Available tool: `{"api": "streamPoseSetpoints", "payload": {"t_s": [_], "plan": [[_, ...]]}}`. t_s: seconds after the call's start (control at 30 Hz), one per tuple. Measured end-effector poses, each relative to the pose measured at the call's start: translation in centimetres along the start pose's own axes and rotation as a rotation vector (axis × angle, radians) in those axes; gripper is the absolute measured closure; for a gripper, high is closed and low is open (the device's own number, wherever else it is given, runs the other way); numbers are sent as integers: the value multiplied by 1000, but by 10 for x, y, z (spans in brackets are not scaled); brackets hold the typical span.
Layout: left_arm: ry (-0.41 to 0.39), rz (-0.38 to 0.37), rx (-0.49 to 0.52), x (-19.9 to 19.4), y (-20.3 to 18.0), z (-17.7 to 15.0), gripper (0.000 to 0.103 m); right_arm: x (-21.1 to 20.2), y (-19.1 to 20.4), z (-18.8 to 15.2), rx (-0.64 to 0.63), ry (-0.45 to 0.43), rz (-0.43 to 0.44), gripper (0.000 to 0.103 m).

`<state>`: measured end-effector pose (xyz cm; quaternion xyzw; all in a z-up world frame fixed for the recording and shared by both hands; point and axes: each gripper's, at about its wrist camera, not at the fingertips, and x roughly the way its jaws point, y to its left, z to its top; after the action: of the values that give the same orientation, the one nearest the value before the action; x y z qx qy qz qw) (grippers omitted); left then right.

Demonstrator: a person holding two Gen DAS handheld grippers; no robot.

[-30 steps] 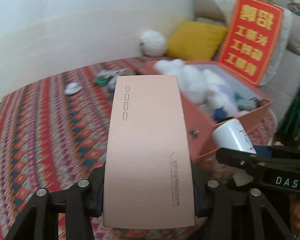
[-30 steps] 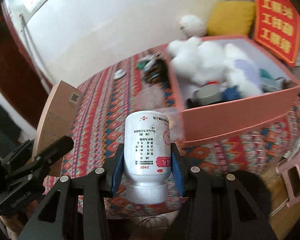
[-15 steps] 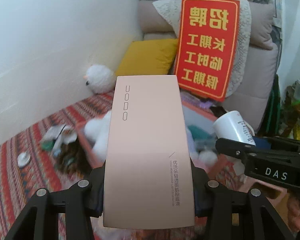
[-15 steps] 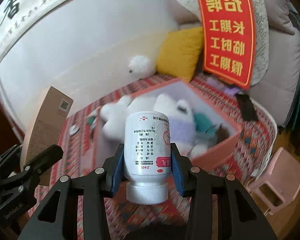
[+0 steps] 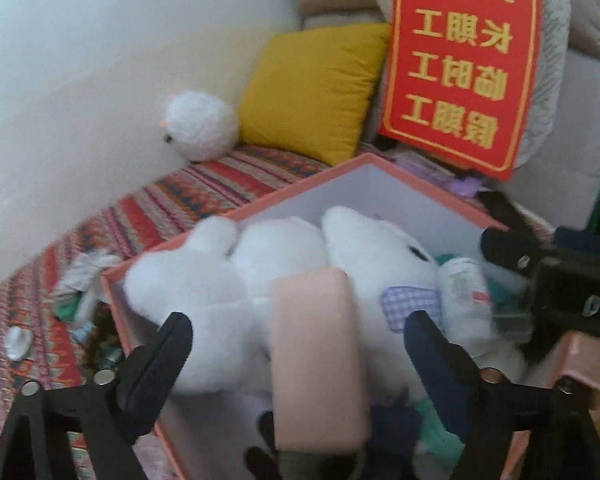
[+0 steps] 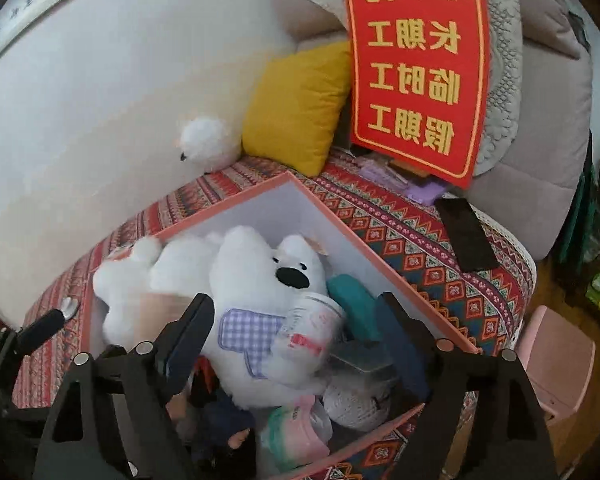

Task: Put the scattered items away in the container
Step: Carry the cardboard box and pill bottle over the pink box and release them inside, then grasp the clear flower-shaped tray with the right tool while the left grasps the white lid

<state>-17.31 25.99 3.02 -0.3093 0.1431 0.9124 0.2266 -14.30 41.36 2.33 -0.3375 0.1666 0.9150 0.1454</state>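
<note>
I have both grippers over the pink container (image 6: 340,224), which sits on the patterned bedspread (image 6: 440,256); the left gripper (image 5: 296,328) has its fingers (image 5: 160,356) spread wide, and the pink carton (image 5: 316,360) lies between them touching neither, blurred, resting against the white plush bear (image 5: 364,248) inside the container; in the right wrist view the same carton shows only as a faint tan smear at the bear's side, so I cannot tell how it is tilted; the right gripper (image 6: 296,316) is likewise released, its fingers (image 6: 188,336) well apart, and the white bottle (image 6: 312,328) sits in the gap between them, free of both pads, blurred, lying on the bear just beside its checked purple patch (image 6: 248,336); from the left wrist view the bottle (image 5: 464,296) is at the bear's right flank with the right gripper close beside it; below the bottle I see a grey flat item, a teal pouch (image 6: 352,300) against the container wall, a white knitted ball and a pale green packet, all inside; outside the container, small scattered bits (image 5: 80,292) lie on the bedspread to the left, and a round white plush (image 6: 208,142), a yellow cushion (image 6: 296,108) and a red sign (image 6: 416,68) stand beyond it.
</note>
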Motion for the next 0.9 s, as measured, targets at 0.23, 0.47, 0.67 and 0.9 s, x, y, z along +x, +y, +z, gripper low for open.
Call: {"api": "streamPoseSetpoints", "payload": {"t_s": [0.23, 0.47, 0.67, 0.9], "plan": [[-44, 31, -2, -39, 8, -13, 7, -26, 25, -9, -33, -5, 30, 17], [-104, 62, -58, -99, 38, -28, 4, -74, 73, -33, -99, -31, 71, 14], [-132, 104, -118, -148, 72, -54, 3, -107, 118, -59, -159, -34, 117, 12], [-132, 181, -219, -192, 126, -107, 3, -124, 177, -98, -253, 0, 176, 11]]}}
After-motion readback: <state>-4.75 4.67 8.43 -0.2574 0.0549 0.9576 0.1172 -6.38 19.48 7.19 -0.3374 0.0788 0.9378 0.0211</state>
